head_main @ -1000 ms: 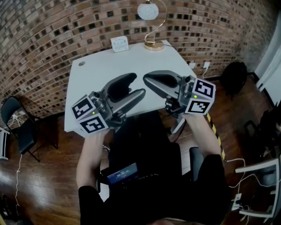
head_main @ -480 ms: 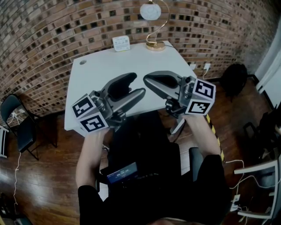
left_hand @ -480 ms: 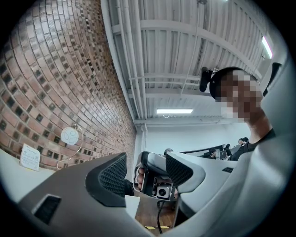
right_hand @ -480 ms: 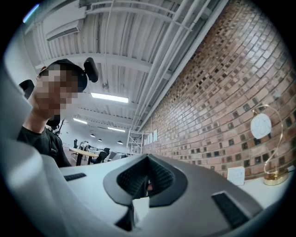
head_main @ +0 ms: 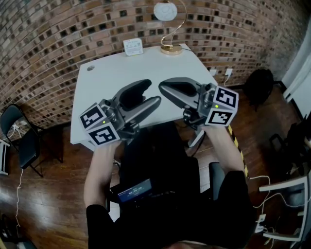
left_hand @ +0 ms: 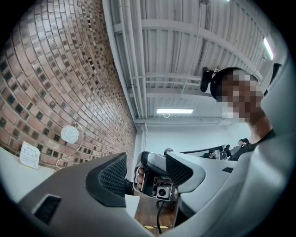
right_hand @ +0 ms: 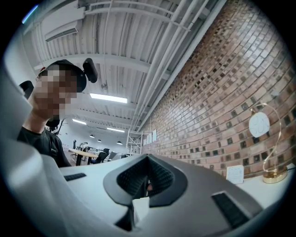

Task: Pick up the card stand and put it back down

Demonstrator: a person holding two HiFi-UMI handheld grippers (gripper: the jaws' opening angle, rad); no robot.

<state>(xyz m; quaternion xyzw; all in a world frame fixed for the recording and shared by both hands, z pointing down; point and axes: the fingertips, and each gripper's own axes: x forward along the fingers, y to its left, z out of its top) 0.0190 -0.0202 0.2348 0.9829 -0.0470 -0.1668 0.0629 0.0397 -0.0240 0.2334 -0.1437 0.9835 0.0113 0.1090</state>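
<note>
We find no readable text. Card stand (head_main: 132, 46) on far edge of white table (head_main: 107, 78) bears print, too small for us to read. Cubes on left gripper (head_main: 153, 92) and right gripper (head_main: 162, 87) carry black-and-white square markers, no letters. Small lit screen (head_main: 136, 190): lines illegible.

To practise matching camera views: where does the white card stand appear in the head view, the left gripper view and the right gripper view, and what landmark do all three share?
Head view: card stand at the top centre, on the far edge of the table.
Left gripper view: card stand at the left edge, below the middle.
Right gripper view: card stand at the lower right.
Shared landmark: the round-headed lamp, just right of the stand in every view.
</note>
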